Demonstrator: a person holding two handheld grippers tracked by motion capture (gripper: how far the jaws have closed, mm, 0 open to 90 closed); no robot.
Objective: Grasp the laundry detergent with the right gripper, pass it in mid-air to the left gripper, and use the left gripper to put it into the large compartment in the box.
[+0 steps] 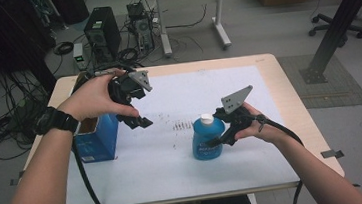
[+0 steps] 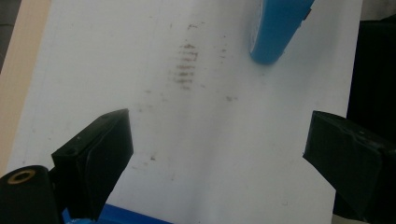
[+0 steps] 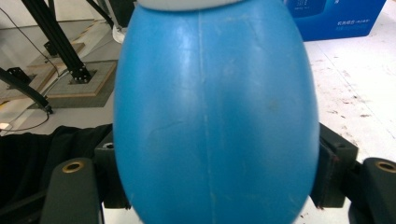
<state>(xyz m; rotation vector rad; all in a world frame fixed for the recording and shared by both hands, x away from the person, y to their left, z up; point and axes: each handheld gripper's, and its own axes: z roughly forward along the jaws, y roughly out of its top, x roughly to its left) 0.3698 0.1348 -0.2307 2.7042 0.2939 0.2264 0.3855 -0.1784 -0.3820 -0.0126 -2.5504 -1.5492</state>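
Observation:
A blue plastic bottle (image 1: 206, 138) with a white cap stands upright on the white sheet (image 1: 165, 169) at the middle right of the table. My right gripper (image 1: 212, 140) reaches it from the right; in the right gripper view the bottle (image 3: 210, 116) sits between the jaws, with both pads against its sides. My left gripper (image 1: 138, 120) hovers above the sheet at the left, beside a blue box (image 1: 97, 140). In the left gripper view its jaws (image 2: 219, 130) stand wide apart with nothing between them, and the bottle (image 2: 278, 28) lies farther off.
The blue cardboard box (image 3: 336, 18) stands open-topped at the table's left edge. Dark scuff marks (image 1: 182, 125) streak the sheet near its middle. Beyond the table are a computer tower (image 1: 102, 34), cables, a desk and a black frame post (image 1: 342, 21).

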